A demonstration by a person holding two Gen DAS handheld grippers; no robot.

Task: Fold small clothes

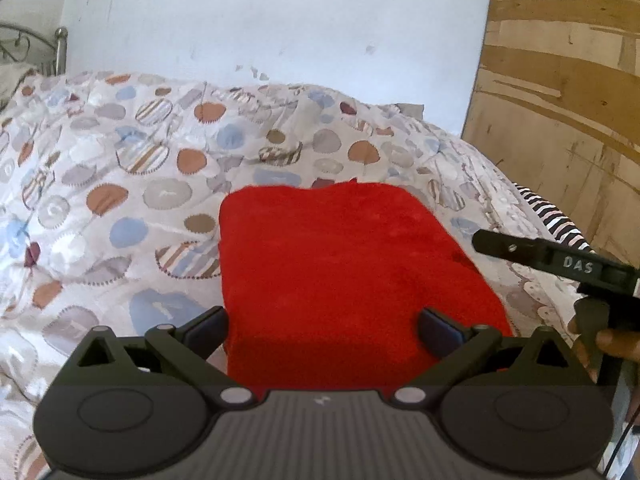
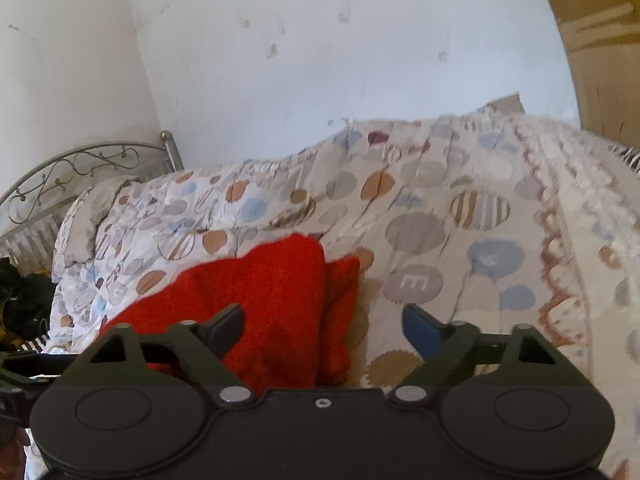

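1. As we looked down at the bed (image 1: pixel 120 168), we saw the red cloth (image 1: pixel 344 280) lying folded on the spotty quilt (image 1: pixel 168 152).
2. Our left gripper (image 1: pixel 323 330) had its fingers wide apart, with nothing held; the cloth lay below them.
3. Our right gripper (image 2: pixel 322 330) was open wide too and held nothing. The cloth sat under its left finger.
4. We thought the cloth was soft, light and floppy, so it would bend and sag when lifted.
5. We thought the best spots to pinch were the two near corners, one for each gripper.
6. The cloth looked fuzzy, like a towel, with rounded corners. The quilt was puffy and wrinkled, with round patches.
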